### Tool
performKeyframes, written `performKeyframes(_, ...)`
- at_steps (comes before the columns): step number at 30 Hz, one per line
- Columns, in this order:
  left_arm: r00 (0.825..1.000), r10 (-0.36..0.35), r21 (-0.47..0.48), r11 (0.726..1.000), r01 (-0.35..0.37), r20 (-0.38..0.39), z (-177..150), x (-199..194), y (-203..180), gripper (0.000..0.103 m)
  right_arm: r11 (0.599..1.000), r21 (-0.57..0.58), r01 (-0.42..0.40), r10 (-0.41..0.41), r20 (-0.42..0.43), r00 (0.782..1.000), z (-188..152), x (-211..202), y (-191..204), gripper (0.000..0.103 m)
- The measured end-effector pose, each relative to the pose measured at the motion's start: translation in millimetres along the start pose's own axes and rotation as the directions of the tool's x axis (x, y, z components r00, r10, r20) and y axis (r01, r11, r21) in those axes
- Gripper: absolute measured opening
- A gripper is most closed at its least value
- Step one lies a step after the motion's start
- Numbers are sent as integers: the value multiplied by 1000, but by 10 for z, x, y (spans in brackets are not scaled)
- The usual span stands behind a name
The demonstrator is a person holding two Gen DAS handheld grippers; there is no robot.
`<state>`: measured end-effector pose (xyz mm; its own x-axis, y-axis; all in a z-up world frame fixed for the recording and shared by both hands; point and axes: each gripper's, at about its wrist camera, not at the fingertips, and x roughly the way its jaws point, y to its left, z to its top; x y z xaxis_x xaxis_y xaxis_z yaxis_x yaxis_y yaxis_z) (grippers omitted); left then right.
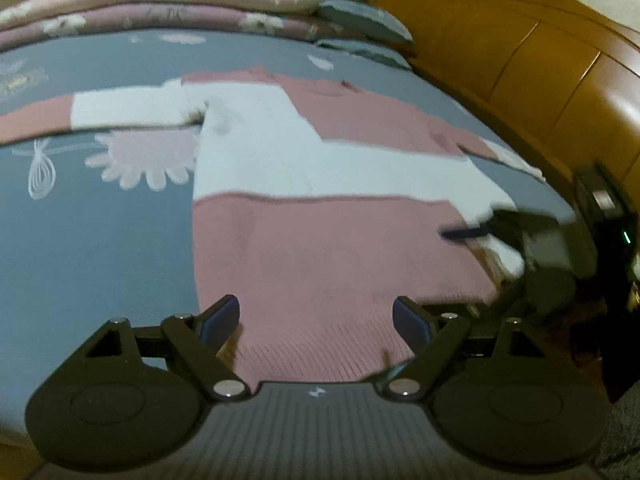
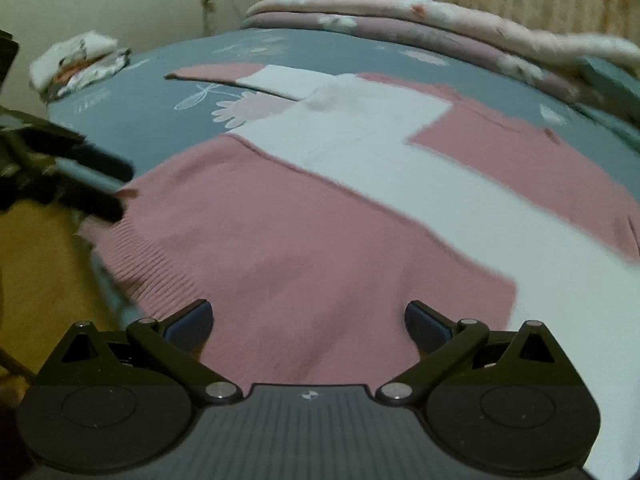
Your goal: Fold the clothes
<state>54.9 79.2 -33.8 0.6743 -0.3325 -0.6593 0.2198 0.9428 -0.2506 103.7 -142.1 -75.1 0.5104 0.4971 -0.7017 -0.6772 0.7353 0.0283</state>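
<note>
The sweater lies flat on the bed, pink and white in blocks, its ribbed hem toward both cameras and its neck toward the far side. Its long axis runs from hem to neck, away from the grippers; one sleeve stretches out sideways across the bedspread, to the left in the left wrist view. The other sleeve, on the headboard side, is blurred and hard to follow.

The left gripper hovers over the hem with its jaws spread wide and nothing between them. The right gripper is likewise agape and empty over the pink lower part of the sweater.

The bedspread is grey-blue with pale flower prints. Folded pink quilts lie along the far edge, with grey pillows beside a wooden headboard. A heap of light cloth sits at a far corner. Both views are motion-blurred.
</note>
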Motion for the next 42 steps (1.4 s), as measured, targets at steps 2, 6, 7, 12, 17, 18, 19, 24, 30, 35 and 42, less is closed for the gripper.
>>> performKeyframes(2, 1000, -11, 42, 999, 10, 12, 79, 70, -48, 85, 1000, 18, -11, 11, -31, 999, -143, -129, 9, 103)
performKeyframes(6, 999, -19, 170, 985, 13, 34, 259, 327, -251, 85, 999, -43, 32, -34, -53, 998, -259, -359, 121, 103)
performKeyframes(7, 999, -25, 195, 981, 17, 41, 297, 394, -295, 86, 998, -45, 44, -46, -39, 998, -221, -383, 103, 103)
performKeyframes(12, 1000, 10, 218, 976, -14, 23, 386, 679, -332, 86, 983, 11, 184, -184, 30, 982, -5, -257, -208, 103)
performKeyframes(17, 998, 55, 179, 982, -51, -17, 123, 624, -232, 90, 967, 195, 165, -165, -18, 986, -169, -152, -471, 103)
performKeyframes(18, 998, 54, 172, 984, -49, -25, 49, 552, -212, 92, 968, 185, 170, -169, -19, 985, -245, -217, -434, 103)
performKeyframes(19, 998, 53, 164, 985, -47, -27, -23, 477, -190, 93, 969, 174, 175, -174, -21, 985, -321, -282, -395, 103)
performKeyframes(24, 998, 53, 169, 985, -46, -41, -49, 285, -191, 93, 950, 232, 207, -210, -10, 978, -390, -569, -436, 103)
performKeyframes(30, 999, 43, 163, 986, -43, 5, 248, 450, -263, 93, 890, 319, 327, -336, -27, 941, -342, -600, -702, 103)
performKeyframes(35, 999, 36, 124, 992, -31, -37, 66, 529, -231, 93, 868, 300, 395, -392, -74, 917, -619, -577, -597, 103)
performKeyframes(42, 1000, 16, 89, 996, -14, -25, -21, 338, -159, 93, 857, 317, 407, -400, -92, 912, -578, -623, -642, 103)
